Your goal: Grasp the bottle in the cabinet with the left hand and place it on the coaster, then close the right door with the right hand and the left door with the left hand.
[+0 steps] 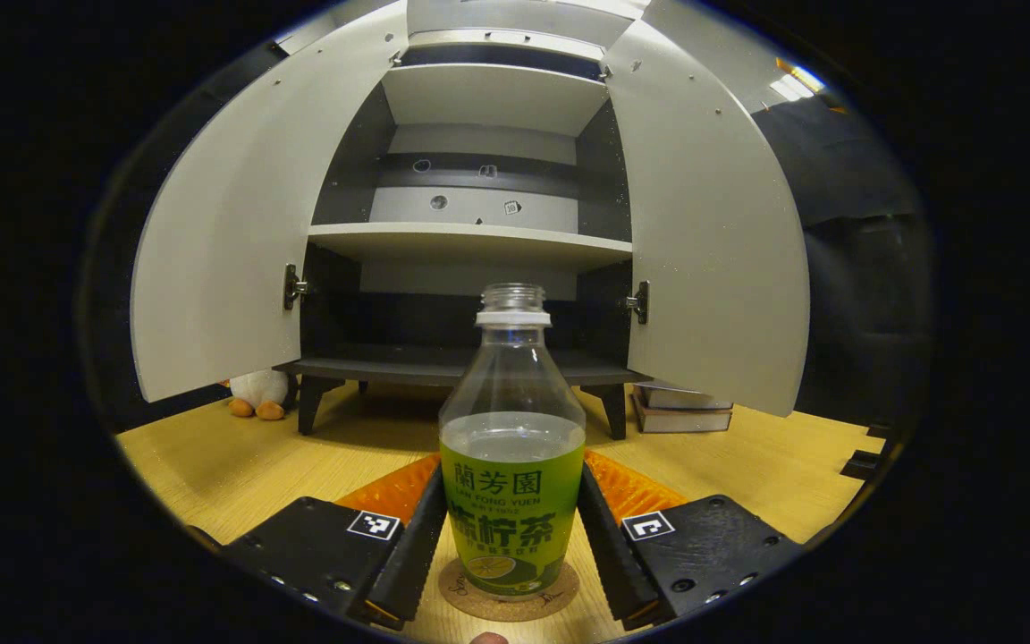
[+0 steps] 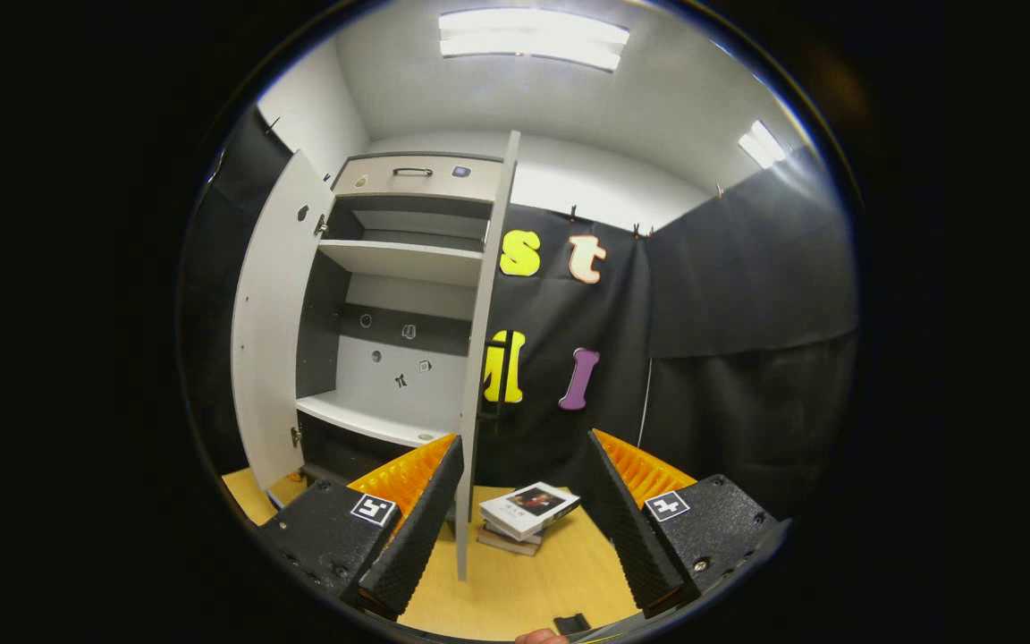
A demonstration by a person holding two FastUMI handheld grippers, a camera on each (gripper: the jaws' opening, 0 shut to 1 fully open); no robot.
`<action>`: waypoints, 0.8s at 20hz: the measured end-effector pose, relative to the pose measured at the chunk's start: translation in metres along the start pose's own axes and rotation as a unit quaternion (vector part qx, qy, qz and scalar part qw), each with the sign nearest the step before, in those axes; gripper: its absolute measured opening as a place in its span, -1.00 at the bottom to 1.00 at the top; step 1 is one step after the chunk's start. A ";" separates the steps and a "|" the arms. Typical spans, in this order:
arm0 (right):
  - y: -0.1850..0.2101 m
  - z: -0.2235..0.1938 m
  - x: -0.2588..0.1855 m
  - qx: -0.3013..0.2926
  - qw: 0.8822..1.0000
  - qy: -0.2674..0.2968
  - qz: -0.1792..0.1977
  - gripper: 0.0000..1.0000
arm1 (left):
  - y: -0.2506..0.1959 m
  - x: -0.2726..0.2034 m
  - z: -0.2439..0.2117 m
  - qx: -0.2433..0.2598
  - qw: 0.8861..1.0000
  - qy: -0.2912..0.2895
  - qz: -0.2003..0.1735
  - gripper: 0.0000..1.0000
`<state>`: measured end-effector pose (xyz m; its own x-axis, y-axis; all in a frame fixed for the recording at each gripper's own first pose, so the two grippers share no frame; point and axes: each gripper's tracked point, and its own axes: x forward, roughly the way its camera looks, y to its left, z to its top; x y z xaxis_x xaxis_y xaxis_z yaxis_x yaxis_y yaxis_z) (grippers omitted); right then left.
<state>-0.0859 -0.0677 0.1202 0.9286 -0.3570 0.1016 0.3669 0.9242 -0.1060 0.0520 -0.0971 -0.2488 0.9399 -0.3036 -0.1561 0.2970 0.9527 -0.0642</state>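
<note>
honestly, the bottle [image 1: 512,465] sits on the coaster [image 1: 509,595], uncapped, left gripper [image 1: 510,537] fingers hugging its sides. a sloppy release could tip or spill it. right gripper [image 2: 520,510] fingers gape near the right door [image 2: 479,358] edge; both doors open.

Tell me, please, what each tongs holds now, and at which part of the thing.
The left tongs grip the bottle by its lower, labelled body, as it stands on the coaster. The right tongs hold nothing.
</note>
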 end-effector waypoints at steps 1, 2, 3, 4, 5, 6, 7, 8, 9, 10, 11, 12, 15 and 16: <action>-0.001 0.001 0.001 0.001 1.000 0.000 -0.001 0.67 | -0.002 0.000 -0.003 -0.003 1.000 0.008 -0.003 0.52; -0.001 -0.001 0.001 0.003 1.000 0.000 -0.002 0.67 | -0.003 0.001 -0.004 -0.009 1.000 0.013 -0.007 0.57; -0.002 -0.001 0.001 0.006 1.000 0.001 -0.003 0.67 | -0.004 0.001 -0.004 -0.011 1.000 0.015 -0.008 0.62; -0.004 -0.002 0.002 0.006 1.000 0.002 -0.004 0.67 | -0.005 0.001 -0.003 -0.012 1.000 0.015 -0.010 0.65; -0.006 -0.002 0.002 0.004 1.000 0.001 -0.007 0.67 | -0.004 0.001 -0.001 -0.013 1.000 0.013 -0.009 0.66; -0.008 -0.002 0.002 0.001 1.000 0.000 -0.009 0.67 | -0.003 -0.001 0.003 -0.013 1.000 0.010 -0.008 0.73; -0.009 -0.004 0.002 -0.001 1.000 0.000 -0.010 0.67 | -0.003 -0.001 0.008 -0.014 1.000 0.007 -0.008 0.79; -0.009 -0.004 0.002 0.001 1.000 -0.001 -0.009 0.67 | -0.003 -0.002 0.012 -0.016 1.000 0.005 -0.008 0.91; -0.009 -0.006 0.003 0.007 1.000 0.001 -0.008 0.67 | -0.001 -0.003 0.018 -0.017 1.000 0.001 -0.007 0.92; -0.009 -0.008 0.004 0.015 1.000 0.002 -0.006 0.67 | 0.001 -0.005 0.027 -0.018 1.000 -0.007 -0.006 0.91; -0.009 -0.010 0.005 0.021 1.000 0.004 -0.005 0.67 | 0.001 -0.007 0.034 -0.019 1.000 -0.013 -0.009 0.91; -0.013 -0.017 0.008 0.023 1.000 0.009 -0.008 0.67 | 0.001 -0.010 0.043 -0.018 1.000 -0.022 -0.012 0.82; -0.017 -0.029 0.010 0.024 0.999 0.018 -0.010 0.67 | 0.003 -0.016 0.070 -0.012 0.999 -0.045 -0.016 0.90; -0.015 -0.034 0.012 0.026 0.999 0.019 -0.007 0.67 | 0.002 -0.019 0.080 -0.015 0.999 -0.049 -0.018 0.90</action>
<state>-0.0786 -0.0900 0.0898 0.9249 -0.3746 0.0655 0.3782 0.9242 -0.0539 0.0482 -0.0882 -0.1672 0.9408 -0.3343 -0.0565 0.3281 0.9396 -0.0971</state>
